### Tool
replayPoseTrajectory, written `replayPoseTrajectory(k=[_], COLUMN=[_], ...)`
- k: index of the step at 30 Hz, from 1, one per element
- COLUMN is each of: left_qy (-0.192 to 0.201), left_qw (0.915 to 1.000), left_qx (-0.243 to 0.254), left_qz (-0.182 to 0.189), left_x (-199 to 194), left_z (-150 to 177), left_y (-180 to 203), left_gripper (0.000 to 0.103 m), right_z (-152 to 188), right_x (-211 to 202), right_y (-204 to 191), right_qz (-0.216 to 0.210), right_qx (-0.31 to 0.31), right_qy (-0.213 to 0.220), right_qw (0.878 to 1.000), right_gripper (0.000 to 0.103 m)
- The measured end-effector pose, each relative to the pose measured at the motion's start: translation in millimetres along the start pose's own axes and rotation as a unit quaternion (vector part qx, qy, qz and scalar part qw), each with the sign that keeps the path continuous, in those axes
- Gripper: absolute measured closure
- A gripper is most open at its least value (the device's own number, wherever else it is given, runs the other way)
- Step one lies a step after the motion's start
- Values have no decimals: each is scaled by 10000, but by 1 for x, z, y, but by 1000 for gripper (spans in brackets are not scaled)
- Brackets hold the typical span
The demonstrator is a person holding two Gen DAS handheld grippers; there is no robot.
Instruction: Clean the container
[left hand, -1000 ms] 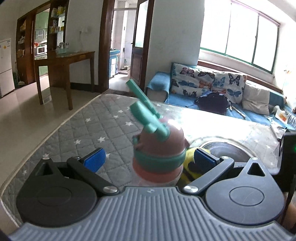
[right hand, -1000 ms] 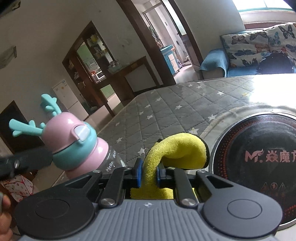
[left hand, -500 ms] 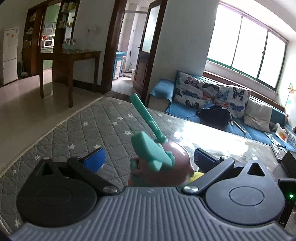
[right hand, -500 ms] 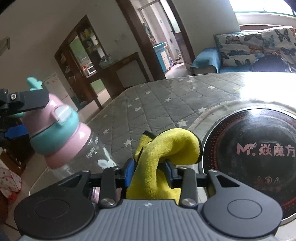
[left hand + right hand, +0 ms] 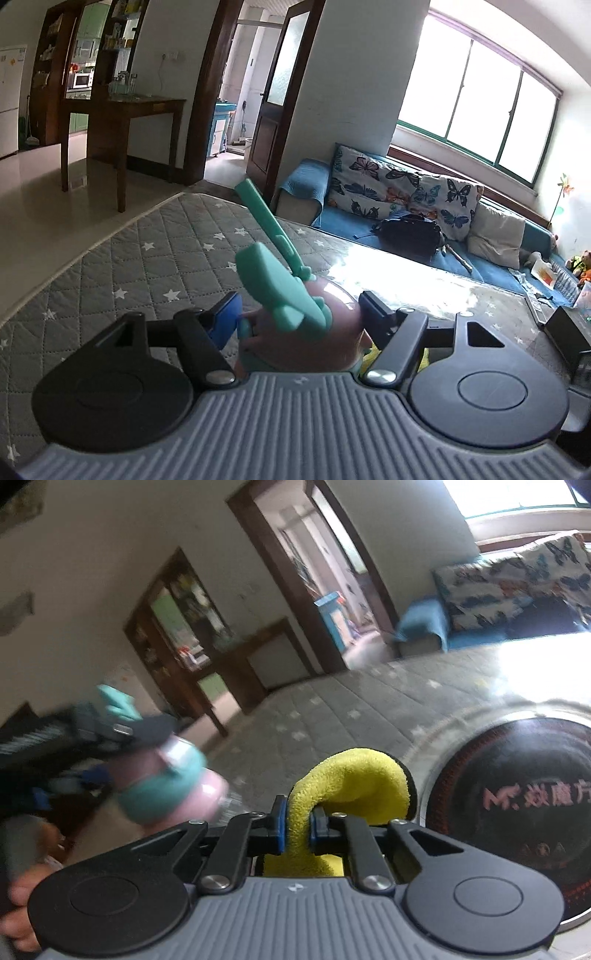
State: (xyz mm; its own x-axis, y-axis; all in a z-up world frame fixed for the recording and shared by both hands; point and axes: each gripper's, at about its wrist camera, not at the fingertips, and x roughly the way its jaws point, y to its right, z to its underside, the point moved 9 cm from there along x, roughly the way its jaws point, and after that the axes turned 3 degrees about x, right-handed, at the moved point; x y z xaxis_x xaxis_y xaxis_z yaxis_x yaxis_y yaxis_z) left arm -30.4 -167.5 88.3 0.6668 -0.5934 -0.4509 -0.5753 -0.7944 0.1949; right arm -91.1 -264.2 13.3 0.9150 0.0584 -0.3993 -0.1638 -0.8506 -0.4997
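Note:
A clear bottle with a pink and teal lid [image 5: 340, 332] and teal antlers [image 5: 277, 284] sits between the fingers of my left gripper [image 5: 299, 314], whose blue pads press the lid's sides. In the right wrist view the same bottle [image 5: 166, 786] is blurred and tilted, hanging off the table's left edge with the left gripper on its lid. My right gripper [image 5: 297, 823] is shut on a folded yellow cloth [image 5: 351, 779], to the right of the bottle and apart from it. The bottle's clear body is mostly hidden.
A grey quilted star-pattern cover [image 5: 147, 258] lies over the table. A black round induction cooker [image 5: 517, 794] sits at the right, close to the cloth. A black box [image 5: 569, 339] stands at the far right. A hand [image 5: 22, 897] holds the left gripper.
The left gripper's fingers have come in onto the lid and the bottle has tilted and lifted. The right gripper with the cloth has shifted; its view is now blurred.

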Motion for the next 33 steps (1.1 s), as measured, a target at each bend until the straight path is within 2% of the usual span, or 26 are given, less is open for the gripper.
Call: replayPoseTrajectory(k=[5, 10, 13, 24, 33], left_qy=[-60, -106, -120, -125, -194], left_qw=[10000, 9999, 9998, 9997, 9995], left_qx=[-18, -59, -78, -134, -98], left_qz=[64, 117, 134, 133, 243], left_x=[4, 6, 7, 8, 9], left_z=[-2, -3, -3, -5, 0], left_y=[-2, -4, -6, -7, -1], left_gripper=[34, 34, 34, 33, 32], right_z=[-11, -15, -10, 11, 51], right_x=[-17, -23, -16, -3, 21], right_y=[-26, -52, -57, -51, -33], right_qz=[-500, -828, -777, -565, -145], right_qx=[-59, -304, -496, -593, -728], right_qy=[222, 306, 270, -81, -741], right_qw=[9985, 9956, 9954, 9966, 9945], right_gripper=[92, 92, 92, 92, 91])
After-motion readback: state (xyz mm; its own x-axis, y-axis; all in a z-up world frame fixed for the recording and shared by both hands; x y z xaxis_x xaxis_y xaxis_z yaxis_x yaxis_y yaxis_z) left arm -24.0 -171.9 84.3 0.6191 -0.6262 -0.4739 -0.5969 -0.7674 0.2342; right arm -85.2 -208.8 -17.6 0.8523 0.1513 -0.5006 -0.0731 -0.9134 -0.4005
